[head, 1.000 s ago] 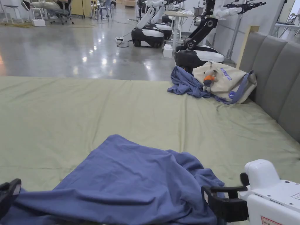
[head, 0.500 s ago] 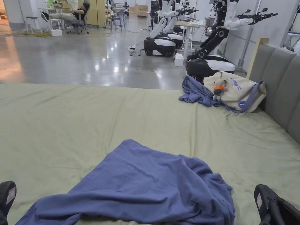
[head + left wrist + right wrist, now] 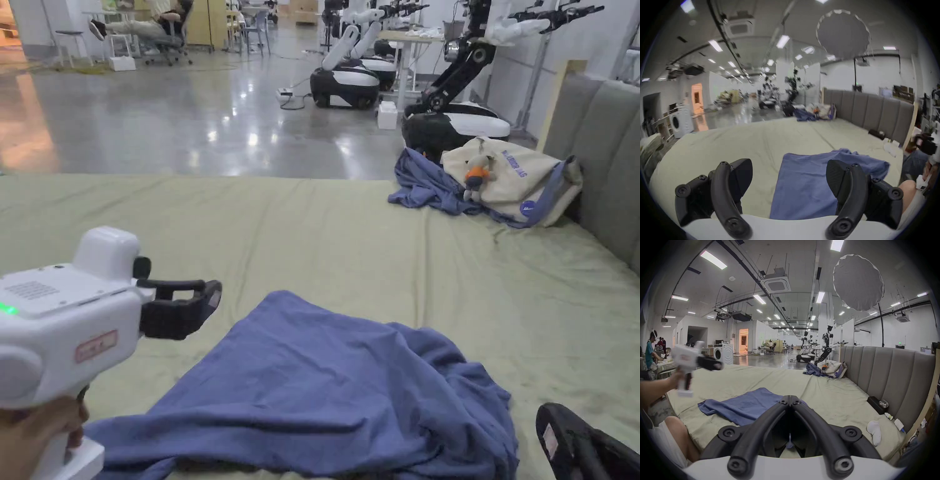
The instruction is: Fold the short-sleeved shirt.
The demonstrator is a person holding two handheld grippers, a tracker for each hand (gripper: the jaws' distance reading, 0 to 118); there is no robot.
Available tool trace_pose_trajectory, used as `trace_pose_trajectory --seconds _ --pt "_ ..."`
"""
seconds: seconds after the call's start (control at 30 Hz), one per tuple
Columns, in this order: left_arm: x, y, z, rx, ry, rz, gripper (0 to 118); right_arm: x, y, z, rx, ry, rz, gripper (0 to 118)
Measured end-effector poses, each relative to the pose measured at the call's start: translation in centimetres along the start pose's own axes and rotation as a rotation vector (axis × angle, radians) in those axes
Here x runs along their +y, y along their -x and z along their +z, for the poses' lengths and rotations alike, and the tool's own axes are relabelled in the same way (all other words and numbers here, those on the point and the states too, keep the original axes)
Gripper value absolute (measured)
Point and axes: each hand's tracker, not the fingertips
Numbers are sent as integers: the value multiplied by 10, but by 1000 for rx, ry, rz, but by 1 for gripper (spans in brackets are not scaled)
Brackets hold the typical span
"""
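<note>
Raised left tongs (image 3: pixel 187 300) hover beside shirt (image 3: pixel 325 387).

A large robotics lab hall: wheeled humanoid robots (image 3: pixel 347 78) stand on polished concrete floor (image 3: pixel 156 119), beside a bed (image 3: pixel 350 250) and washing machine (image 3: pixel 723 353).

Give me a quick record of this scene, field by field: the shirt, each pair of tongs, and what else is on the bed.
shirt: blue shirt, crumpled on the green bed, not folded
left tongs: left tongs open, raised above the bed left of the shirt, holding nothing
right tongs: right tongs shut, empty, near the shirt's right edge
far corner: tote bag with a blue cloth beside it
by headboard: white sock
</note>
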Motion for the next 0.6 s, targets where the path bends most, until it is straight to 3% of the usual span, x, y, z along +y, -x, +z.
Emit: trace_pose_trajectory --seconds 0.23,0.37,0.43,0.6 --pt "14 33 -211 -145 398 -78 102 -3 -13 -11 -4 54 -7 2" --pt "9 23 -265 -160 439 -70 102 -4 -26 -17 -6 85 -1 2" --pt "7 18 -276 -186 446 -27 102 -5 -29 -18 -8 102 -1 2" --pt "-2 9 -297 -156 479 -66 102 -5 -33 -15 -15 120 -6 2"
